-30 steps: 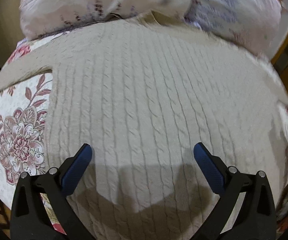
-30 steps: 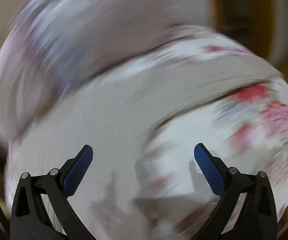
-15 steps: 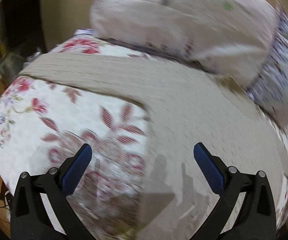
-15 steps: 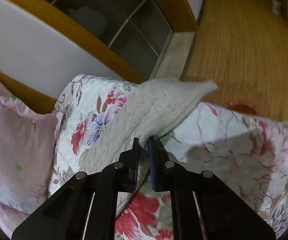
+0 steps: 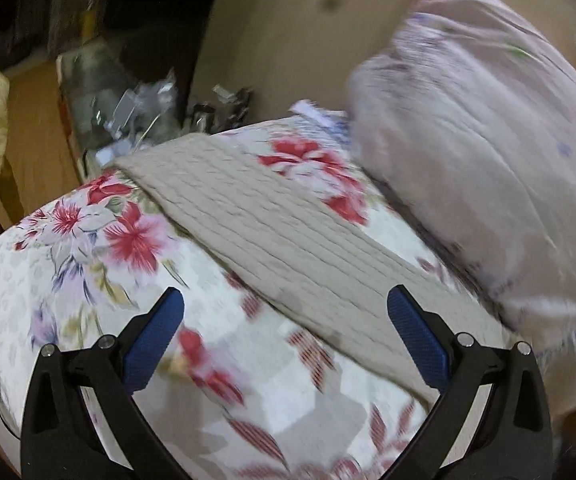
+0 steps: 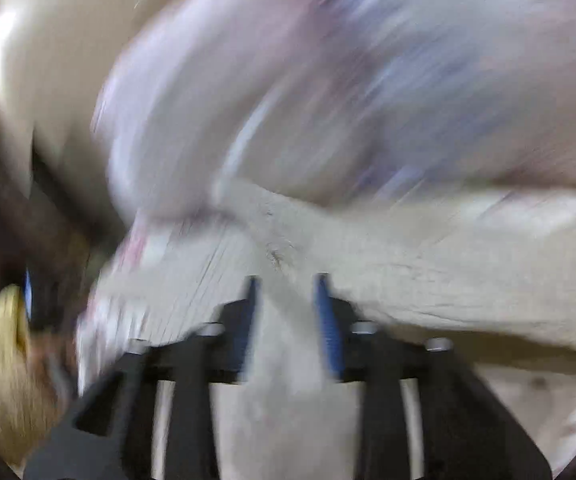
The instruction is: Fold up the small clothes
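Floral bedspread (image 5: pixel 68 280), pillow (image 5: pixel 487 140) at 2 o'clock. My left gripper (image 5: pixel 286 332) gapes empty over the sweater (image 5: pixel 272 240) sleeve at 12; my right gripper (image 6: pixel 286 312) pinches knit, blurred. Fold barely begun, judging.

Counted one beige knit sweater (image 5: pixel 272 240), one floral bedspread (image 5: pixel 88 264), one pale pink pillow (image 5: pixel 479 152). My grippers: two, left gripper (image 5: pixel 286 334) and right gripper (image 6: pixel 286 312). Bedside clutter too blurred for counting.

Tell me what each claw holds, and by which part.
Left claw: nothing, open above the quilt. Right claw: closed on the sweater; blur hides which part.
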{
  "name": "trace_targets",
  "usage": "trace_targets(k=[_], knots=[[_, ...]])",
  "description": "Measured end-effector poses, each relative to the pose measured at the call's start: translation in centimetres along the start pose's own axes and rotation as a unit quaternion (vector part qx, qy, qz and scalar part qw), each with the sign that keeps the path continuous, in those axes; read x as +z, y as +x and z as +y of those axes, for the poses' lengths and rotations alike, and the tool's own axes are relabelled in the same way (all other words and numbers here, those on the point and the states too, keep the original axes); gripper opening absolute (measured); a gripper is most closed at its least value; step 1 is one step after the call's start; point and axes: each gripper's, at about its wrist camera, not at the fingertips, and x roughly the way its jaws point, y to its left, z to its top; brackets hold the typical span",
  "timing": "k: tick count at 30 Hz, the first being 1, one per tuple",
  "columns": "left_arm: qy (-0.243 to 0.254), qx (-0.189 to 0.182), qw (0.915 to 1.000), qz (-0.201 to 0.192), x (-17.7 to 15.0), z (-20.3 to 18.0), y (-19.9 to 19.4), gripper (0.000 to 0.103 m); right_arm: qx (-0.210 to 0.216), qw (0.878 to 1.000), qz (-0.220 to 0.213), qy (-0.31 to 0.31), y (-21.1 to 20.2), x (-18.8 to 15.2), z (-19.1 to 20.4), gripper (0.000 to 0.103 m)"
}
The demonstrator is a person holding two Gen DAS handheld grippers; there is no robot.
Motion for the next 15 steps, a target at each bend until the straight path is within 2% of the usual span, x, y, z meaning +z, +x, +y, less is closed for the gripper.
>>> trace_targets(k=[3,6,8,10,13,15], knots=[[-0.056,-0.008,0.9983,0.012,2.3,2.8,1.6,0.098,0.029,0.999,0.043,-0.002,2.3,-2.8,3.1,0.044],[-0.101,-0.034,0.9940,0.023,3.9,5.0,2.7,0.080,0.000,0.998,0.056,0.010,1.9,-4.4,2.7,0.055],[-0.136,-0.051,0.9891,0.025,4.9,6.5,3.4,0.069,-0.023,0.997,0.055,0.040,0.8,-4.7,1.2,0.055],[-0.170,-0.064,0.9830,0.023,5.8,7.7,3.9,0.063,-0.041,0.995,0.047,0.081,-0.3,-5.1,-0.4,0.055],[-0.210,-0.075,0.9747,0.023,6.6,8.7,4.4,0.059,-0.058,0.992,0.039,0.104,-0.7,-5.1,-1.5,0.056],[-0.215,-0.065,0.9743,0.023,7.2,8.9,4.7,0.042,-0.067,0.992,0.037,0.104,-1.2,-5.6,-1.6,0.056]])
